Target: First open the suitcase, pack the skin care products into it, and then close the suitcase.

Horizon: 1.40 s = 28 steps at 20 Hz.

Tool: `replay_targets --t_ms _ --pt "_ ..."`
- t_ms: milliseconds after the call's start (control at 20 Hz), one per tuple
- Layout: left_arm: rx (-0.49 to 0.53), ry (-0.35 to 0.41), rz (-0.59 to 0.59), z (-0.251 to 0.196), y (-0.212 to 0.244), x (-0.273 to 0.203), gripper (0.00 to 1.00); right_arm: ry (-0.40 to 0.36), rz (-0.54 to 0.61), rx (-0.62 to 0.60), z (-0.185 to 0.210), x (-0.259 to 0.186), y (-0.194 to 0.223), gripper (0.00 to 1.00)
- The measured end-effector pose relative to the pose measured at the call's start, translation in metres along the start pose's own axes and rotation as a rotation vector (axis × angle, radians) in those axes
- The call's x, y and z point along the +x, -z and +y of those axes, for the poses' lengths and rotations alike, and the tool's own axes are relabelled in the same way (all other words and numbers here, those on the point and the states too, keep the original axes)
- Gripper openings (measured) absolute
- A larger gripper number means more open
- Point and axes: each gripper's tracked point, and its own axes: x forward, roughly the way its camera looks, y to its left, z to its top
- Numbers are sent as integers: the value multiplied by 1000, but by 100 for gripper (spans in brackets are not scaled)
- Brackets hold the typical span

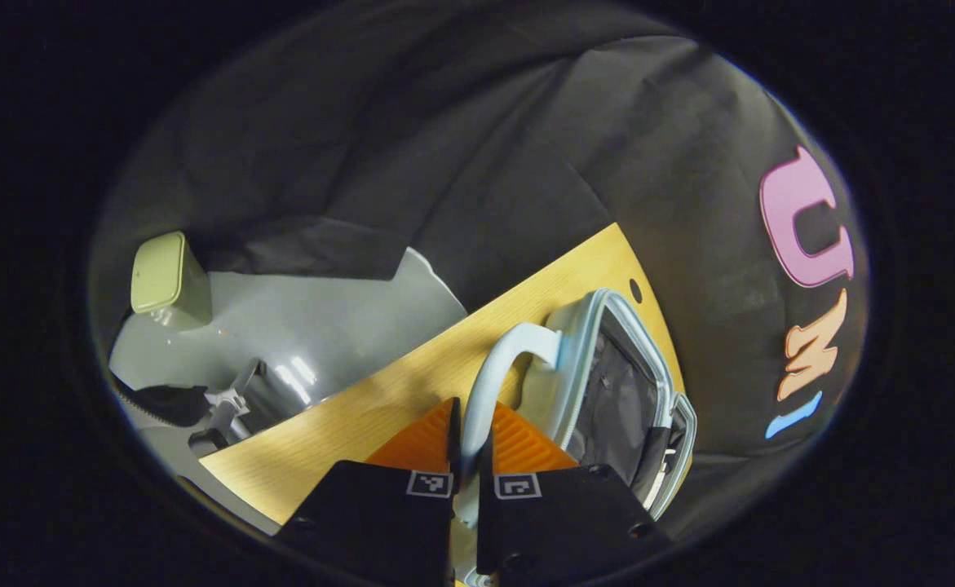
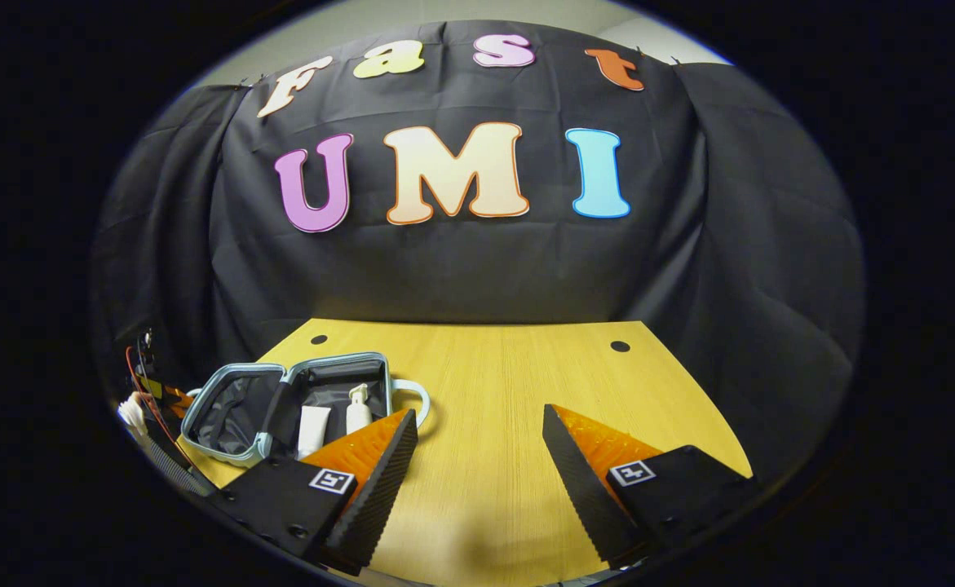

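Left gripper (image 1: 466, 440) clamped on suitcase handle (image 1: 500, 367); right gripper (image 2: 477, 456) wide, holding nothing

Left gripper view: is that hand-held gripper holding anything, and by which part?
Yes. The left hand-held gripper is shut on the suitcase handle, pinching the pale blue loop near one end. The right hand-held gripper is open and holds nothing.

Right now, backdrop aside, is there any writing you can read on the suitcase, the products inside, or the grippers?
None readable.
Pale blue hard-shell suitcase: no text seen.
White tube, white pump bottle: too small to tell.
Square black-and-white markers: patterns, no words.
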Motion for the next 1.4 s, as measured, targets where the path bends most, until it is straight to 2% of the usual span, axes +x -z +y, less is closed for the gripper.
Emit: replay_targets --t_ms 50,100,350,400,500,700,950,1200,1300,1400 --pt "14 27 -17 -13 -8 -11 8 -11 -6 11 4 1 -3 98" --pt "24 63 -43 -30 -18 -25 4 -27 -15 29 9 1 -5 97" --pt "119 284 -144 -151 -50 -103 0 -78 -39 71 16 5 -7 97" --pt "146 327 -146 -179 -46 -113 2 -83 -48 75 14 4 -10 97" --pt "207 407 -143 -232 -33 -127 2 -88 -63 88 7 1 -14 98" --pt "342 508 -127 -320 11 -131 3 -52 -84 97 -23 -8 -18 97" --pt "424 651 11 -409 95 -120 3 23 -107 106 -67 -25 -24 97" --pt "470 696 171 -458 176 -76 3 90 -115 147 -95 -36 -15 97" --pt "499 675 234 -468 208 -51 0 113 -108 145 -102 -40 -9 97" --pt "537 627 302 -468 246 -23 4 130 -106 146 -106 -39 -6 97"
